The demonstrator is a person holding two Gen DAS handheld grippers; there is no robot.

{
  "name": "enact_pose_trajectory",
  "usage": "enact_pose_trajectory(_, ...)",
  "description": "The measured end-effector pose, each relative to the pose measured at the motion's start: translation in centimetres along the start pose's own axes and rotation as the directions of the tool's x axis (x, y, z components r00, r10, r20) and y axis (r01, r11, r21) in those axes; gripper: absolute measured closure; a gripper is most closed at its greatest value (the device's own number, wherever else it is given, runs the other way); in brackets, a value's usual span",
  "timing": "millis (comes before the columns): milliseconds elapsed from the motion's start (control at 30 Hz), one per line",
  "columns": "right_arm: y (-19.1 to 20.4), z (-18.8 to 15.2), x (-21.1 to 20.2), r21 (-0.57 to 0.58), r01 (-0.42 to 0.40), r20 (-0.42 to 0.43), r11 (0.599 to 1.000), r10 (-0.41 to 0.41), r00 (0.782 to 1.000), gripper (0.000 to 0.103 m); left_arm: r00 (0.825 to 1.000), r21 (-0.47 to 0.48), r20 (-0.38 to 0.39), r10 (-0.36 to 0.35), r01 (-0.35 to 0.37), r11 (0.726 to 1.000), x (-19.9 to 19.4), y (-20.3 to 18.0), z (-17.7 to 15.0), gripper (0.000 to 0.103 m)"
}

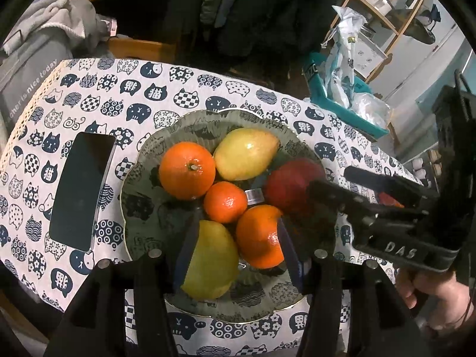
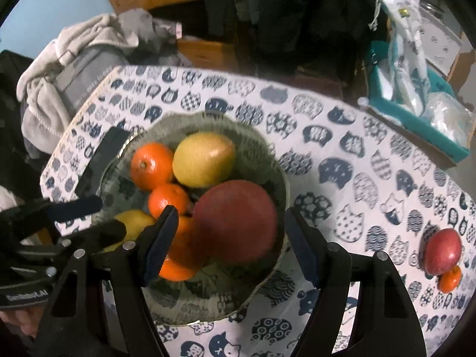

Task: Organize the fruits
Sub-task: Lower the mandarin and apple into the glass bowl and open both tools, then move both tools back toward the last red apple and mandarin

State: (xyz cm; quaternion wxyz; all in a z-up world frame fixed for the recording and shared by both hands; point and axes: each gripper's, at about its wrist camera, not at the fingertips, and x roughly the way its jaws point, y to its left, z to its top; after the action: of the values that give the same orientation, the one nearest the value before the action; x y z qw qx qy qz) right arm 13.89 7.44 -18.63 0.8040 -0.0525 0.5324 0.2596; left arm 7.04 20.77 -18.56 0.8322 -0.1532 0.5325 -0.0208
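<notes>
A glass plate (image 1: 142,178) on the cat-print tablecloth holds two oranges (image 1: 186,170), a small mandarin (image 1: 225,202), two yellow-green pears (image 1: 245,153) and a red apple (image 1: 290,187). My left gripper (image 1: 235,247) is open just above the near pear (image 1: 211,261) and near orange (image 1: 258,235). My right gripper (image 2: 229,235) is open with its fingers either side of the red apple (image 2: 235,223), not touching; it also shows in the left wrist view (image 1: 336,190). A second red apple (image 2: 442,251) and a mandarin (image 2: 449,279) lie on the cloth at right.
A black phone (image 1: 80,190) lies left of the plate. A teal box (image 1: 342,101) with plastic bags stands beyond the table's far right edge. A grey blanket and bag (image 1: 38,47) lie at far left. Dark hanging clothes fill the back.
</notes>
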Motion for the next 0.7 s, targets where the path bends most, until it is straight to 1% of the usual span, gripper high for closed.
enact_pose_trajectory(67, -0.2, 0.2, -0.9, 0.006, 0.008, 0.021, 1.000, -0.008, 1.000, 0.028, 1.000, 0.003, 0.006, -0.008, 0.007, 1.000, -0.4, -0.3, 0.1, 0.044)
enact_pose_trajectory(133, -0.3, 0.4, -1.7, 0.019, 0.008, 0.042, 1.000, -0.009, 0.999, 0.028, 1.000, 0.012, 0.017, -0.005, 0.005, 1.000, -0.9, -0.7, 0.2, 0.037)
enact_pose_trajectory(233, -0.5, 0.6, -3.4, 0.019, 0.039, 0.088, 0.999, -0.040, 0.995, 0.028, 0.999, 0.031, 0.038, -0.011, 0.010, 0.999, -1.9, -1.5, 0.4, 0.036)
enact_pose_trajectory(300, -0.5, 0.7, -4.7, 0.013, 0.062, 0.120, 0.998, -0.064, 0.991, 0.028, 0.998, 0.041, 0.056, -0.018, 0.016, 0.999, -2.7, -2.2, 0.5, 0.032)
enact_pose_trajectory(400, -0.7, 0.7, -6.4, 0.016, 0.088, 0.165, 0.996, -0.089, 0.982, 0.028, 0.996, 0.065, 0.085, -0.025, 0.020, 0.998, -3.8, -3.1, 0.5, 0.031)
enact_pose_trajectory(533, -1.0, 0.4, -9.0, 0.029, 0.096, 0.220, 0.995, -0.100, 0.970, 0.028, 0.992, 0.097, 0.125, -0.029, 0.017, 0.995, -5.3, -4.4, 0.5, 0.025)
enact_pose_trajectory(700, -1.7, 0.0, -12.2, 0.054, 0.089, 0.269, 0.995, -0.101, 0.958, 0.028, 0.988, 0.125, 0.144, -0.056, 0.038, 0.991, -6.5, -6.1, 0.6, 0.025)
